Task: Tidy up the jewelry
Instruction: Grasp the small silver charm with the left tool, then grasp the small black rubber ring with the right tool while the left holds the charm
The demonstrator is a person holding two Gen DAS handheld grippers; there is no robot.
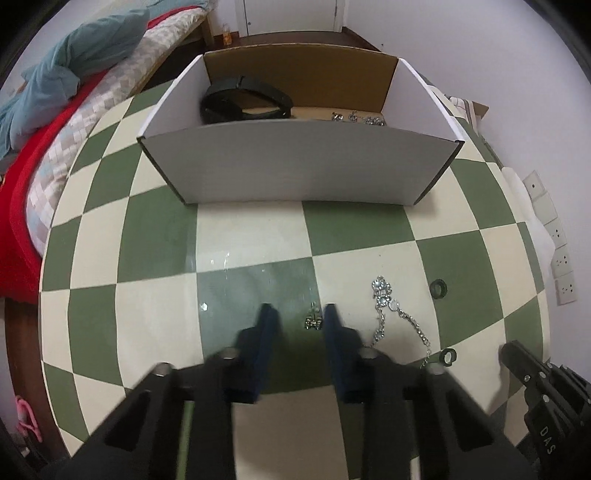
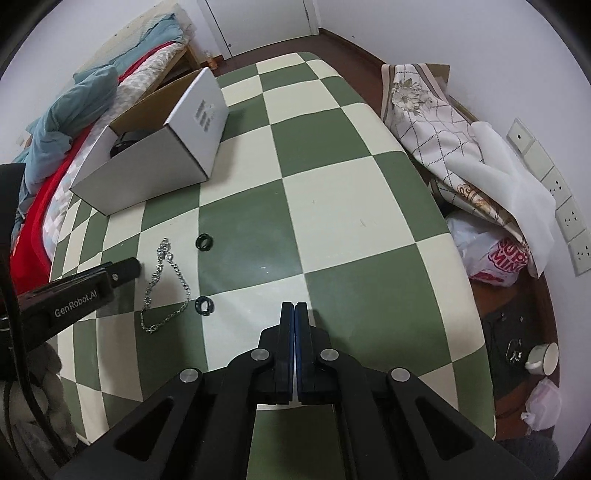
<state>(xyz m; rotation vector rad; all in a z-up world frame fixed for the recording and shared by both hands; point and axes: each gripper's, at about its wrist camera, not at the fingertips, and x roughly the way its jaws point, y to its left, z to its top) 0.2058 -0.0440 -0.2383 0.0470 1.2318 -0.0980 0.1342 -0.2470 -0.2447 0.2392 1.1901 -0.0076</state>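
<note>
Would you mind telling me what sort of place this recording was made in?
Most likely a bedroom at home: a bed with a red blanket and blue bedding stands beside the checkered table, with wall sockets and a door nearby.

Checkered table (image 2: 332, 206) bears box (image 2: 147, 177), necklace (image 2: 166, 280), 2 rings (image 2: 204, 242).

The floor of the white box (image 1: 295, 166) is largely hidden behind its near wall, so the sparkling pieces (image 1: 356, 119) inside are seen only partly, and their kind cannot be told. The left gripper (image 1: 298, 314) is blurred, and the small earring (image 1: 313, 320) between its fingers is too small to be made out in detail. The necklace (image 1: 399, 317) is cut off by the gripper body.
</note>
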